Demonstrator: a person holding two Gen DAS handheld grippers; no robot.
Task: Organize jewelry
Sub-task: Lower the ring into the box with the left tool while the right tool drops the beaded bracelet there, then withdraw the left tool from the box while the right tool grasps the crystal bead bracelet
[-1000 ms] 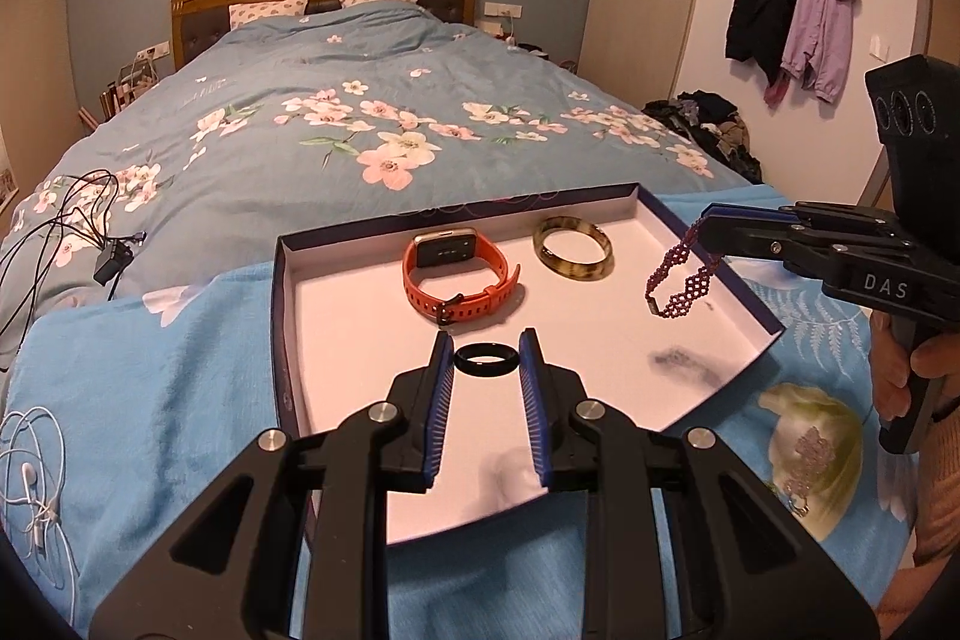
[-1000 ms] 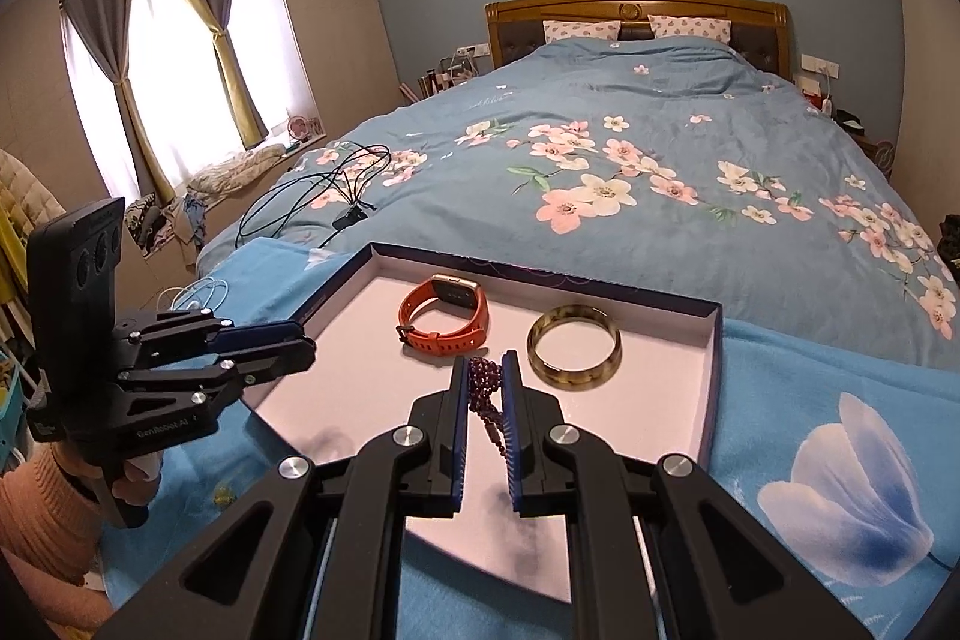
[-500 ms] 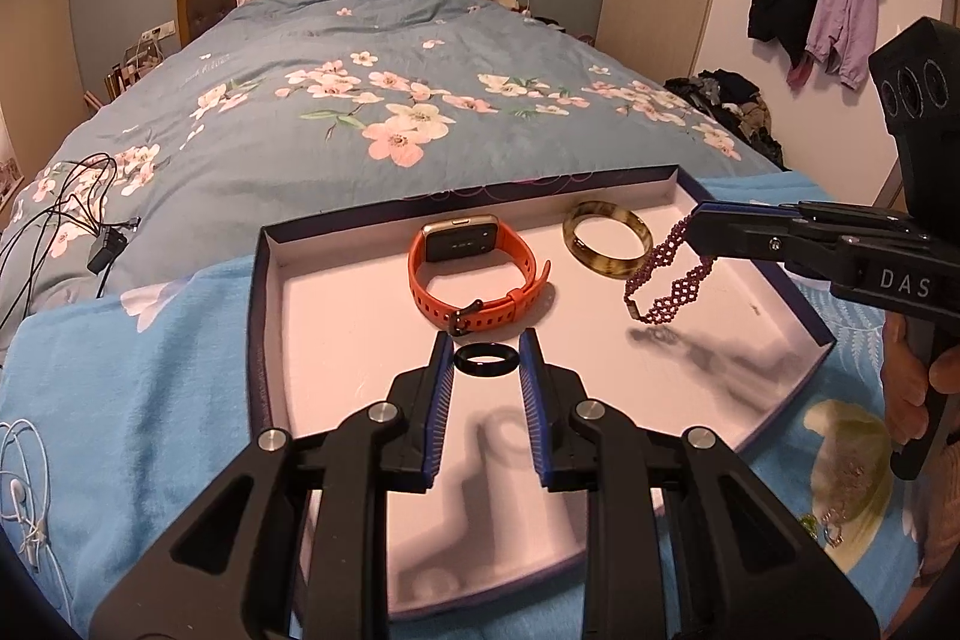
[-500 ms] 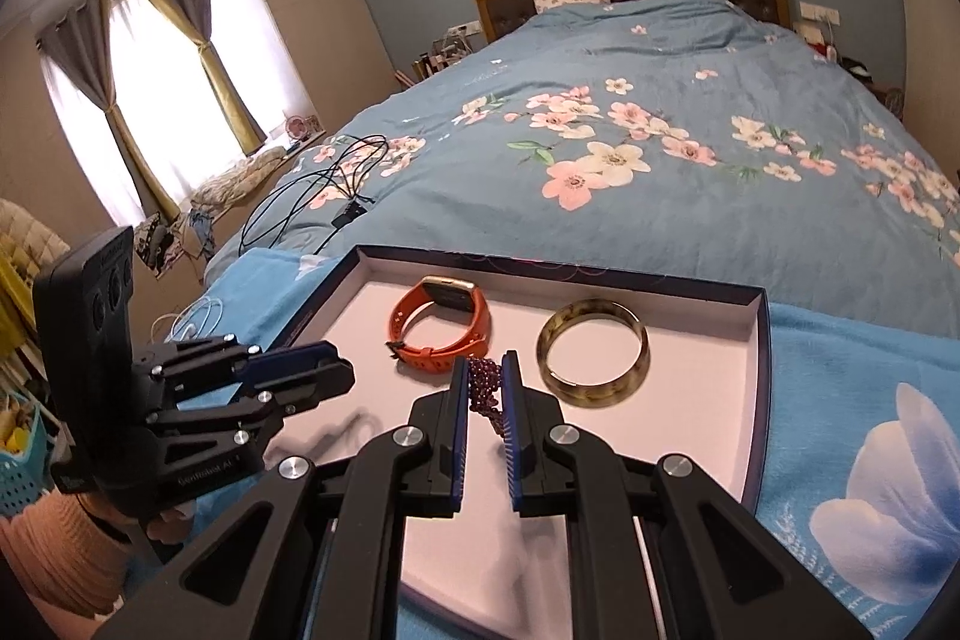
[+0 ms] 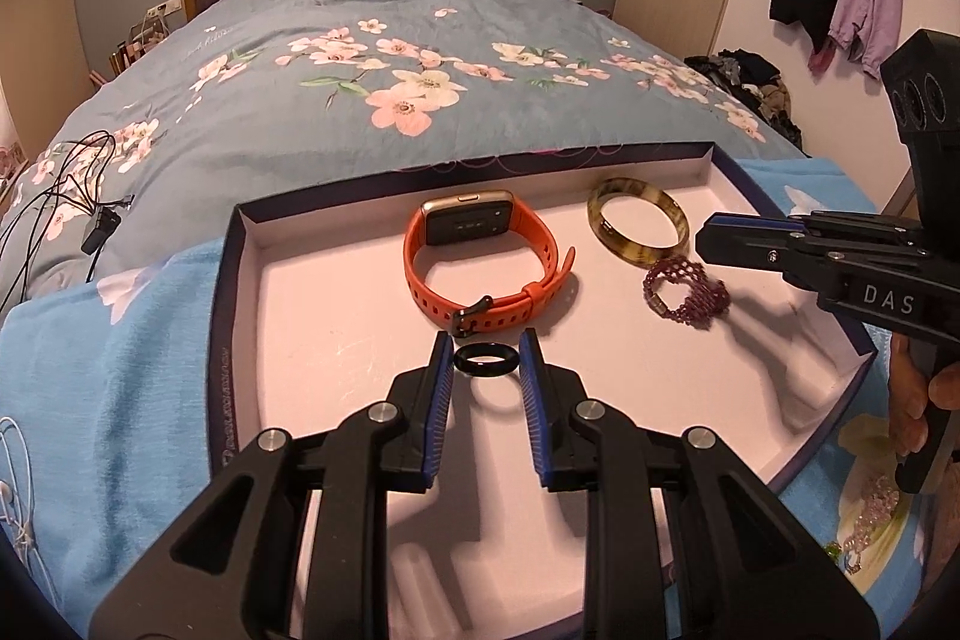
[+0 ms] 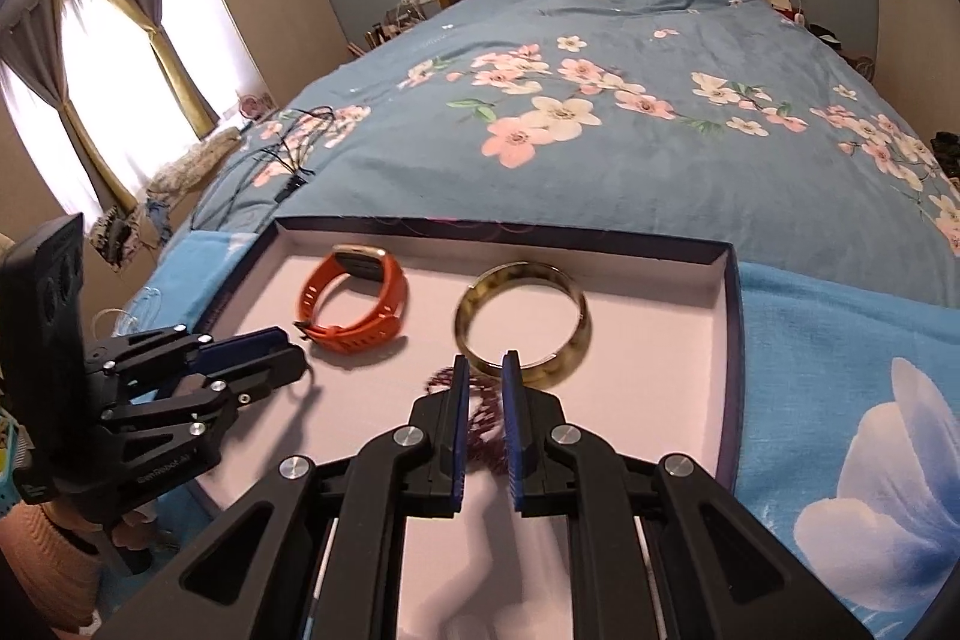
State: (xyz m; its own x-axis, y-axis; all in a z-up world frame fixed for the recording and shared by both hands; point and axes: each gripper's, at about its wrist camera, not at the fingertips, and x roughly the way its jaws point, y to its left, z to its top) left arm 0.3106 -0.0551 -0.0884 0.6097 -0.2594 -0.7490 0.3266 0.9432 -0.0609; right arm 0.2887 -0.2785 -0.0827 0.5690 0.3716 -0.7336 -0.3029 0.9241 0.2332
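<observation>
The left claw [image 5: 485, 347] is closed on a small black ring [image 5: 474, 369], pinched by its outer edge between the blue pads, low and centre in the left view. The ring hangs just over the pale floor of the tray [image 5: 336, 316], near the buckle of the orange watch [image 5: 468, 220].

The right claw [image 6: 485, 363] has just been easing open. Its jaws now stand a thin slit apart. The purple beaded bracelet [image 5: 684, 293] shows blurred through and below that slit, but in the left view it lies heaped on the tray floor, just under the claw's tip. I'd judge it let go rather than gripped.

To finish well, I'd say the right claw wants a little more opening before it lifts straight up, so that no bead snags a pad and drags the heap against the bangle [image 5: 645, 257] just above it in the frame. The ring should go down on the bare patch toward the left of the tray, clear of the watch strap. Keep it level and nearly touching before the pads part, as a ring dropped on edge is likely to roll.

By my count there is one tray, on a light blue blanket [image 5: 120, 370] at the foot of the bed [image 5: 420, 40]. Three pieces lie in it: one watch, one bangle, one beaded bracelet. One ring is above it, in the claw. Outside it, at lower right, lies what looks like one pale beaded piece [image 5: 870, 505], too blurred to name. There are two claws.
</observation>
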